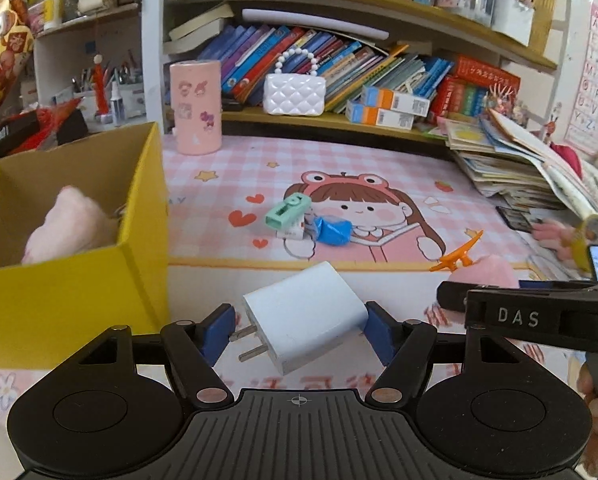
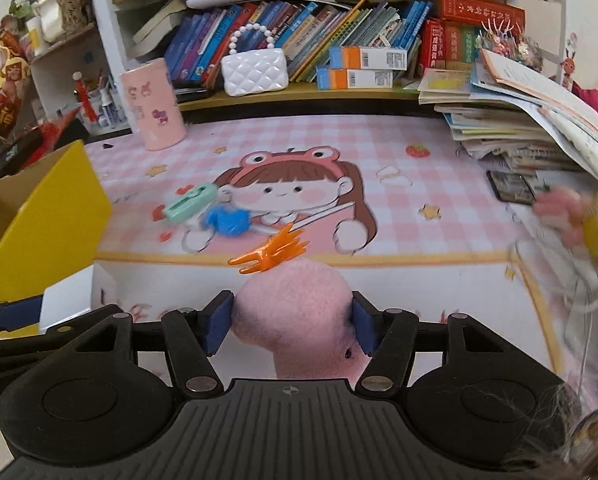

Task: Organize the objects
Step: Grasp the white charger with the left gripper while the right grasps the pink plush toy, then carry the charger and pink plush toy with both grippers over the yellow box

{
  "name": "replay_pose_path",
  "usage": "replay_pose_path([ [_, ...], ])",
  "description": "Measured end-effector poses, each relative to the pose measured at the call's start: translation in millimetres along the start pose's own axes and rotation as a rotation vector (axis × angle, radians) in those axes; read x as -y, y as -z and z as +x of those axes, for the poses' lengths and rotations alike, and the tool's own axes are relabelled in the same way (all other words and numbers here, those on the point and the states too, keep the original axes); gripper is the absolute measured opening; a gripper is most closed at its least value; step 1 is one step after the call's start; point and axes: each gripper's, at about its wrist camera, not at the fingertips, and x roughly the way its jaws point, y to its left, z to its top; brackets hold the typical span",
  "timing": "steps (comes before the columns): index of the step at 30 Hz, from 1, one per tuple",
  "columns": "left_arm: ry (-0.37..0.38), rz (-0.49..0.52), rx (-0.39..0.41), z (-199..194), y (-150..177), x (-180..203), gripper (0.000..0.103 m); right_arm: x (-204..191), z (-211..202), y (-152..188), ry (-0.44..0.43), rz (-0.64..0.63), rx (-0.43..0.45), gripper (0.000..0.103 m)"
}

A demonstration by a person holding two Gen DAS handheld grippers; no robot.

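The left hand-held gripper (image 1: 297, 334) clamps a white charger plug (image 1: 305, 322) just beside the yellow box (image 1: 79, 300); its corner grip could slip. The right hand-held gripper (image 2: 291, 324) squeezes a pink plush toy (image 2: 295, 312), farther from the box; the orange hair claw (image 2: 269, 254) on it could fall.

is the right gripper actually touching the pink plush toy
Touching. In the right wrist view both blue pads of the right gripper press into the sides of the pink plush toy, no gap showing on either side.
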Motion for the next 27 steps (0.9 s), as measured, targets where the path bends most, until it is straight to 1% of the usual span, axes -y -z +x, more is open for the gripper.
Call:
replay_pose_path([
  [11,-0.012,-0.015,0.028,-43.6,27.5,-52.9,0.070,-69.3,-25.4,36.4,-0.026,-0.052,-0.003,0.058],
  [16,-0.027,-0.043,0.014,-68.1,49.1,-83.5,0.070,-104.9,-34.1,53.2,-0.042,-0.082,-0.015,0.058],
  [21,-0.060,-0.079,0.009,-91.9,68.5,-115.2,0.070,-142.9,-45.2,74.0,-0.076,-0.137,-0.036,0.059],
  [27,-0.074,-0.084,-0.001,-116.2,88.9,-139.3,0.070,-178.6,-61.3,95.4,-0.105,-0.164,-0.037,0.059],
])
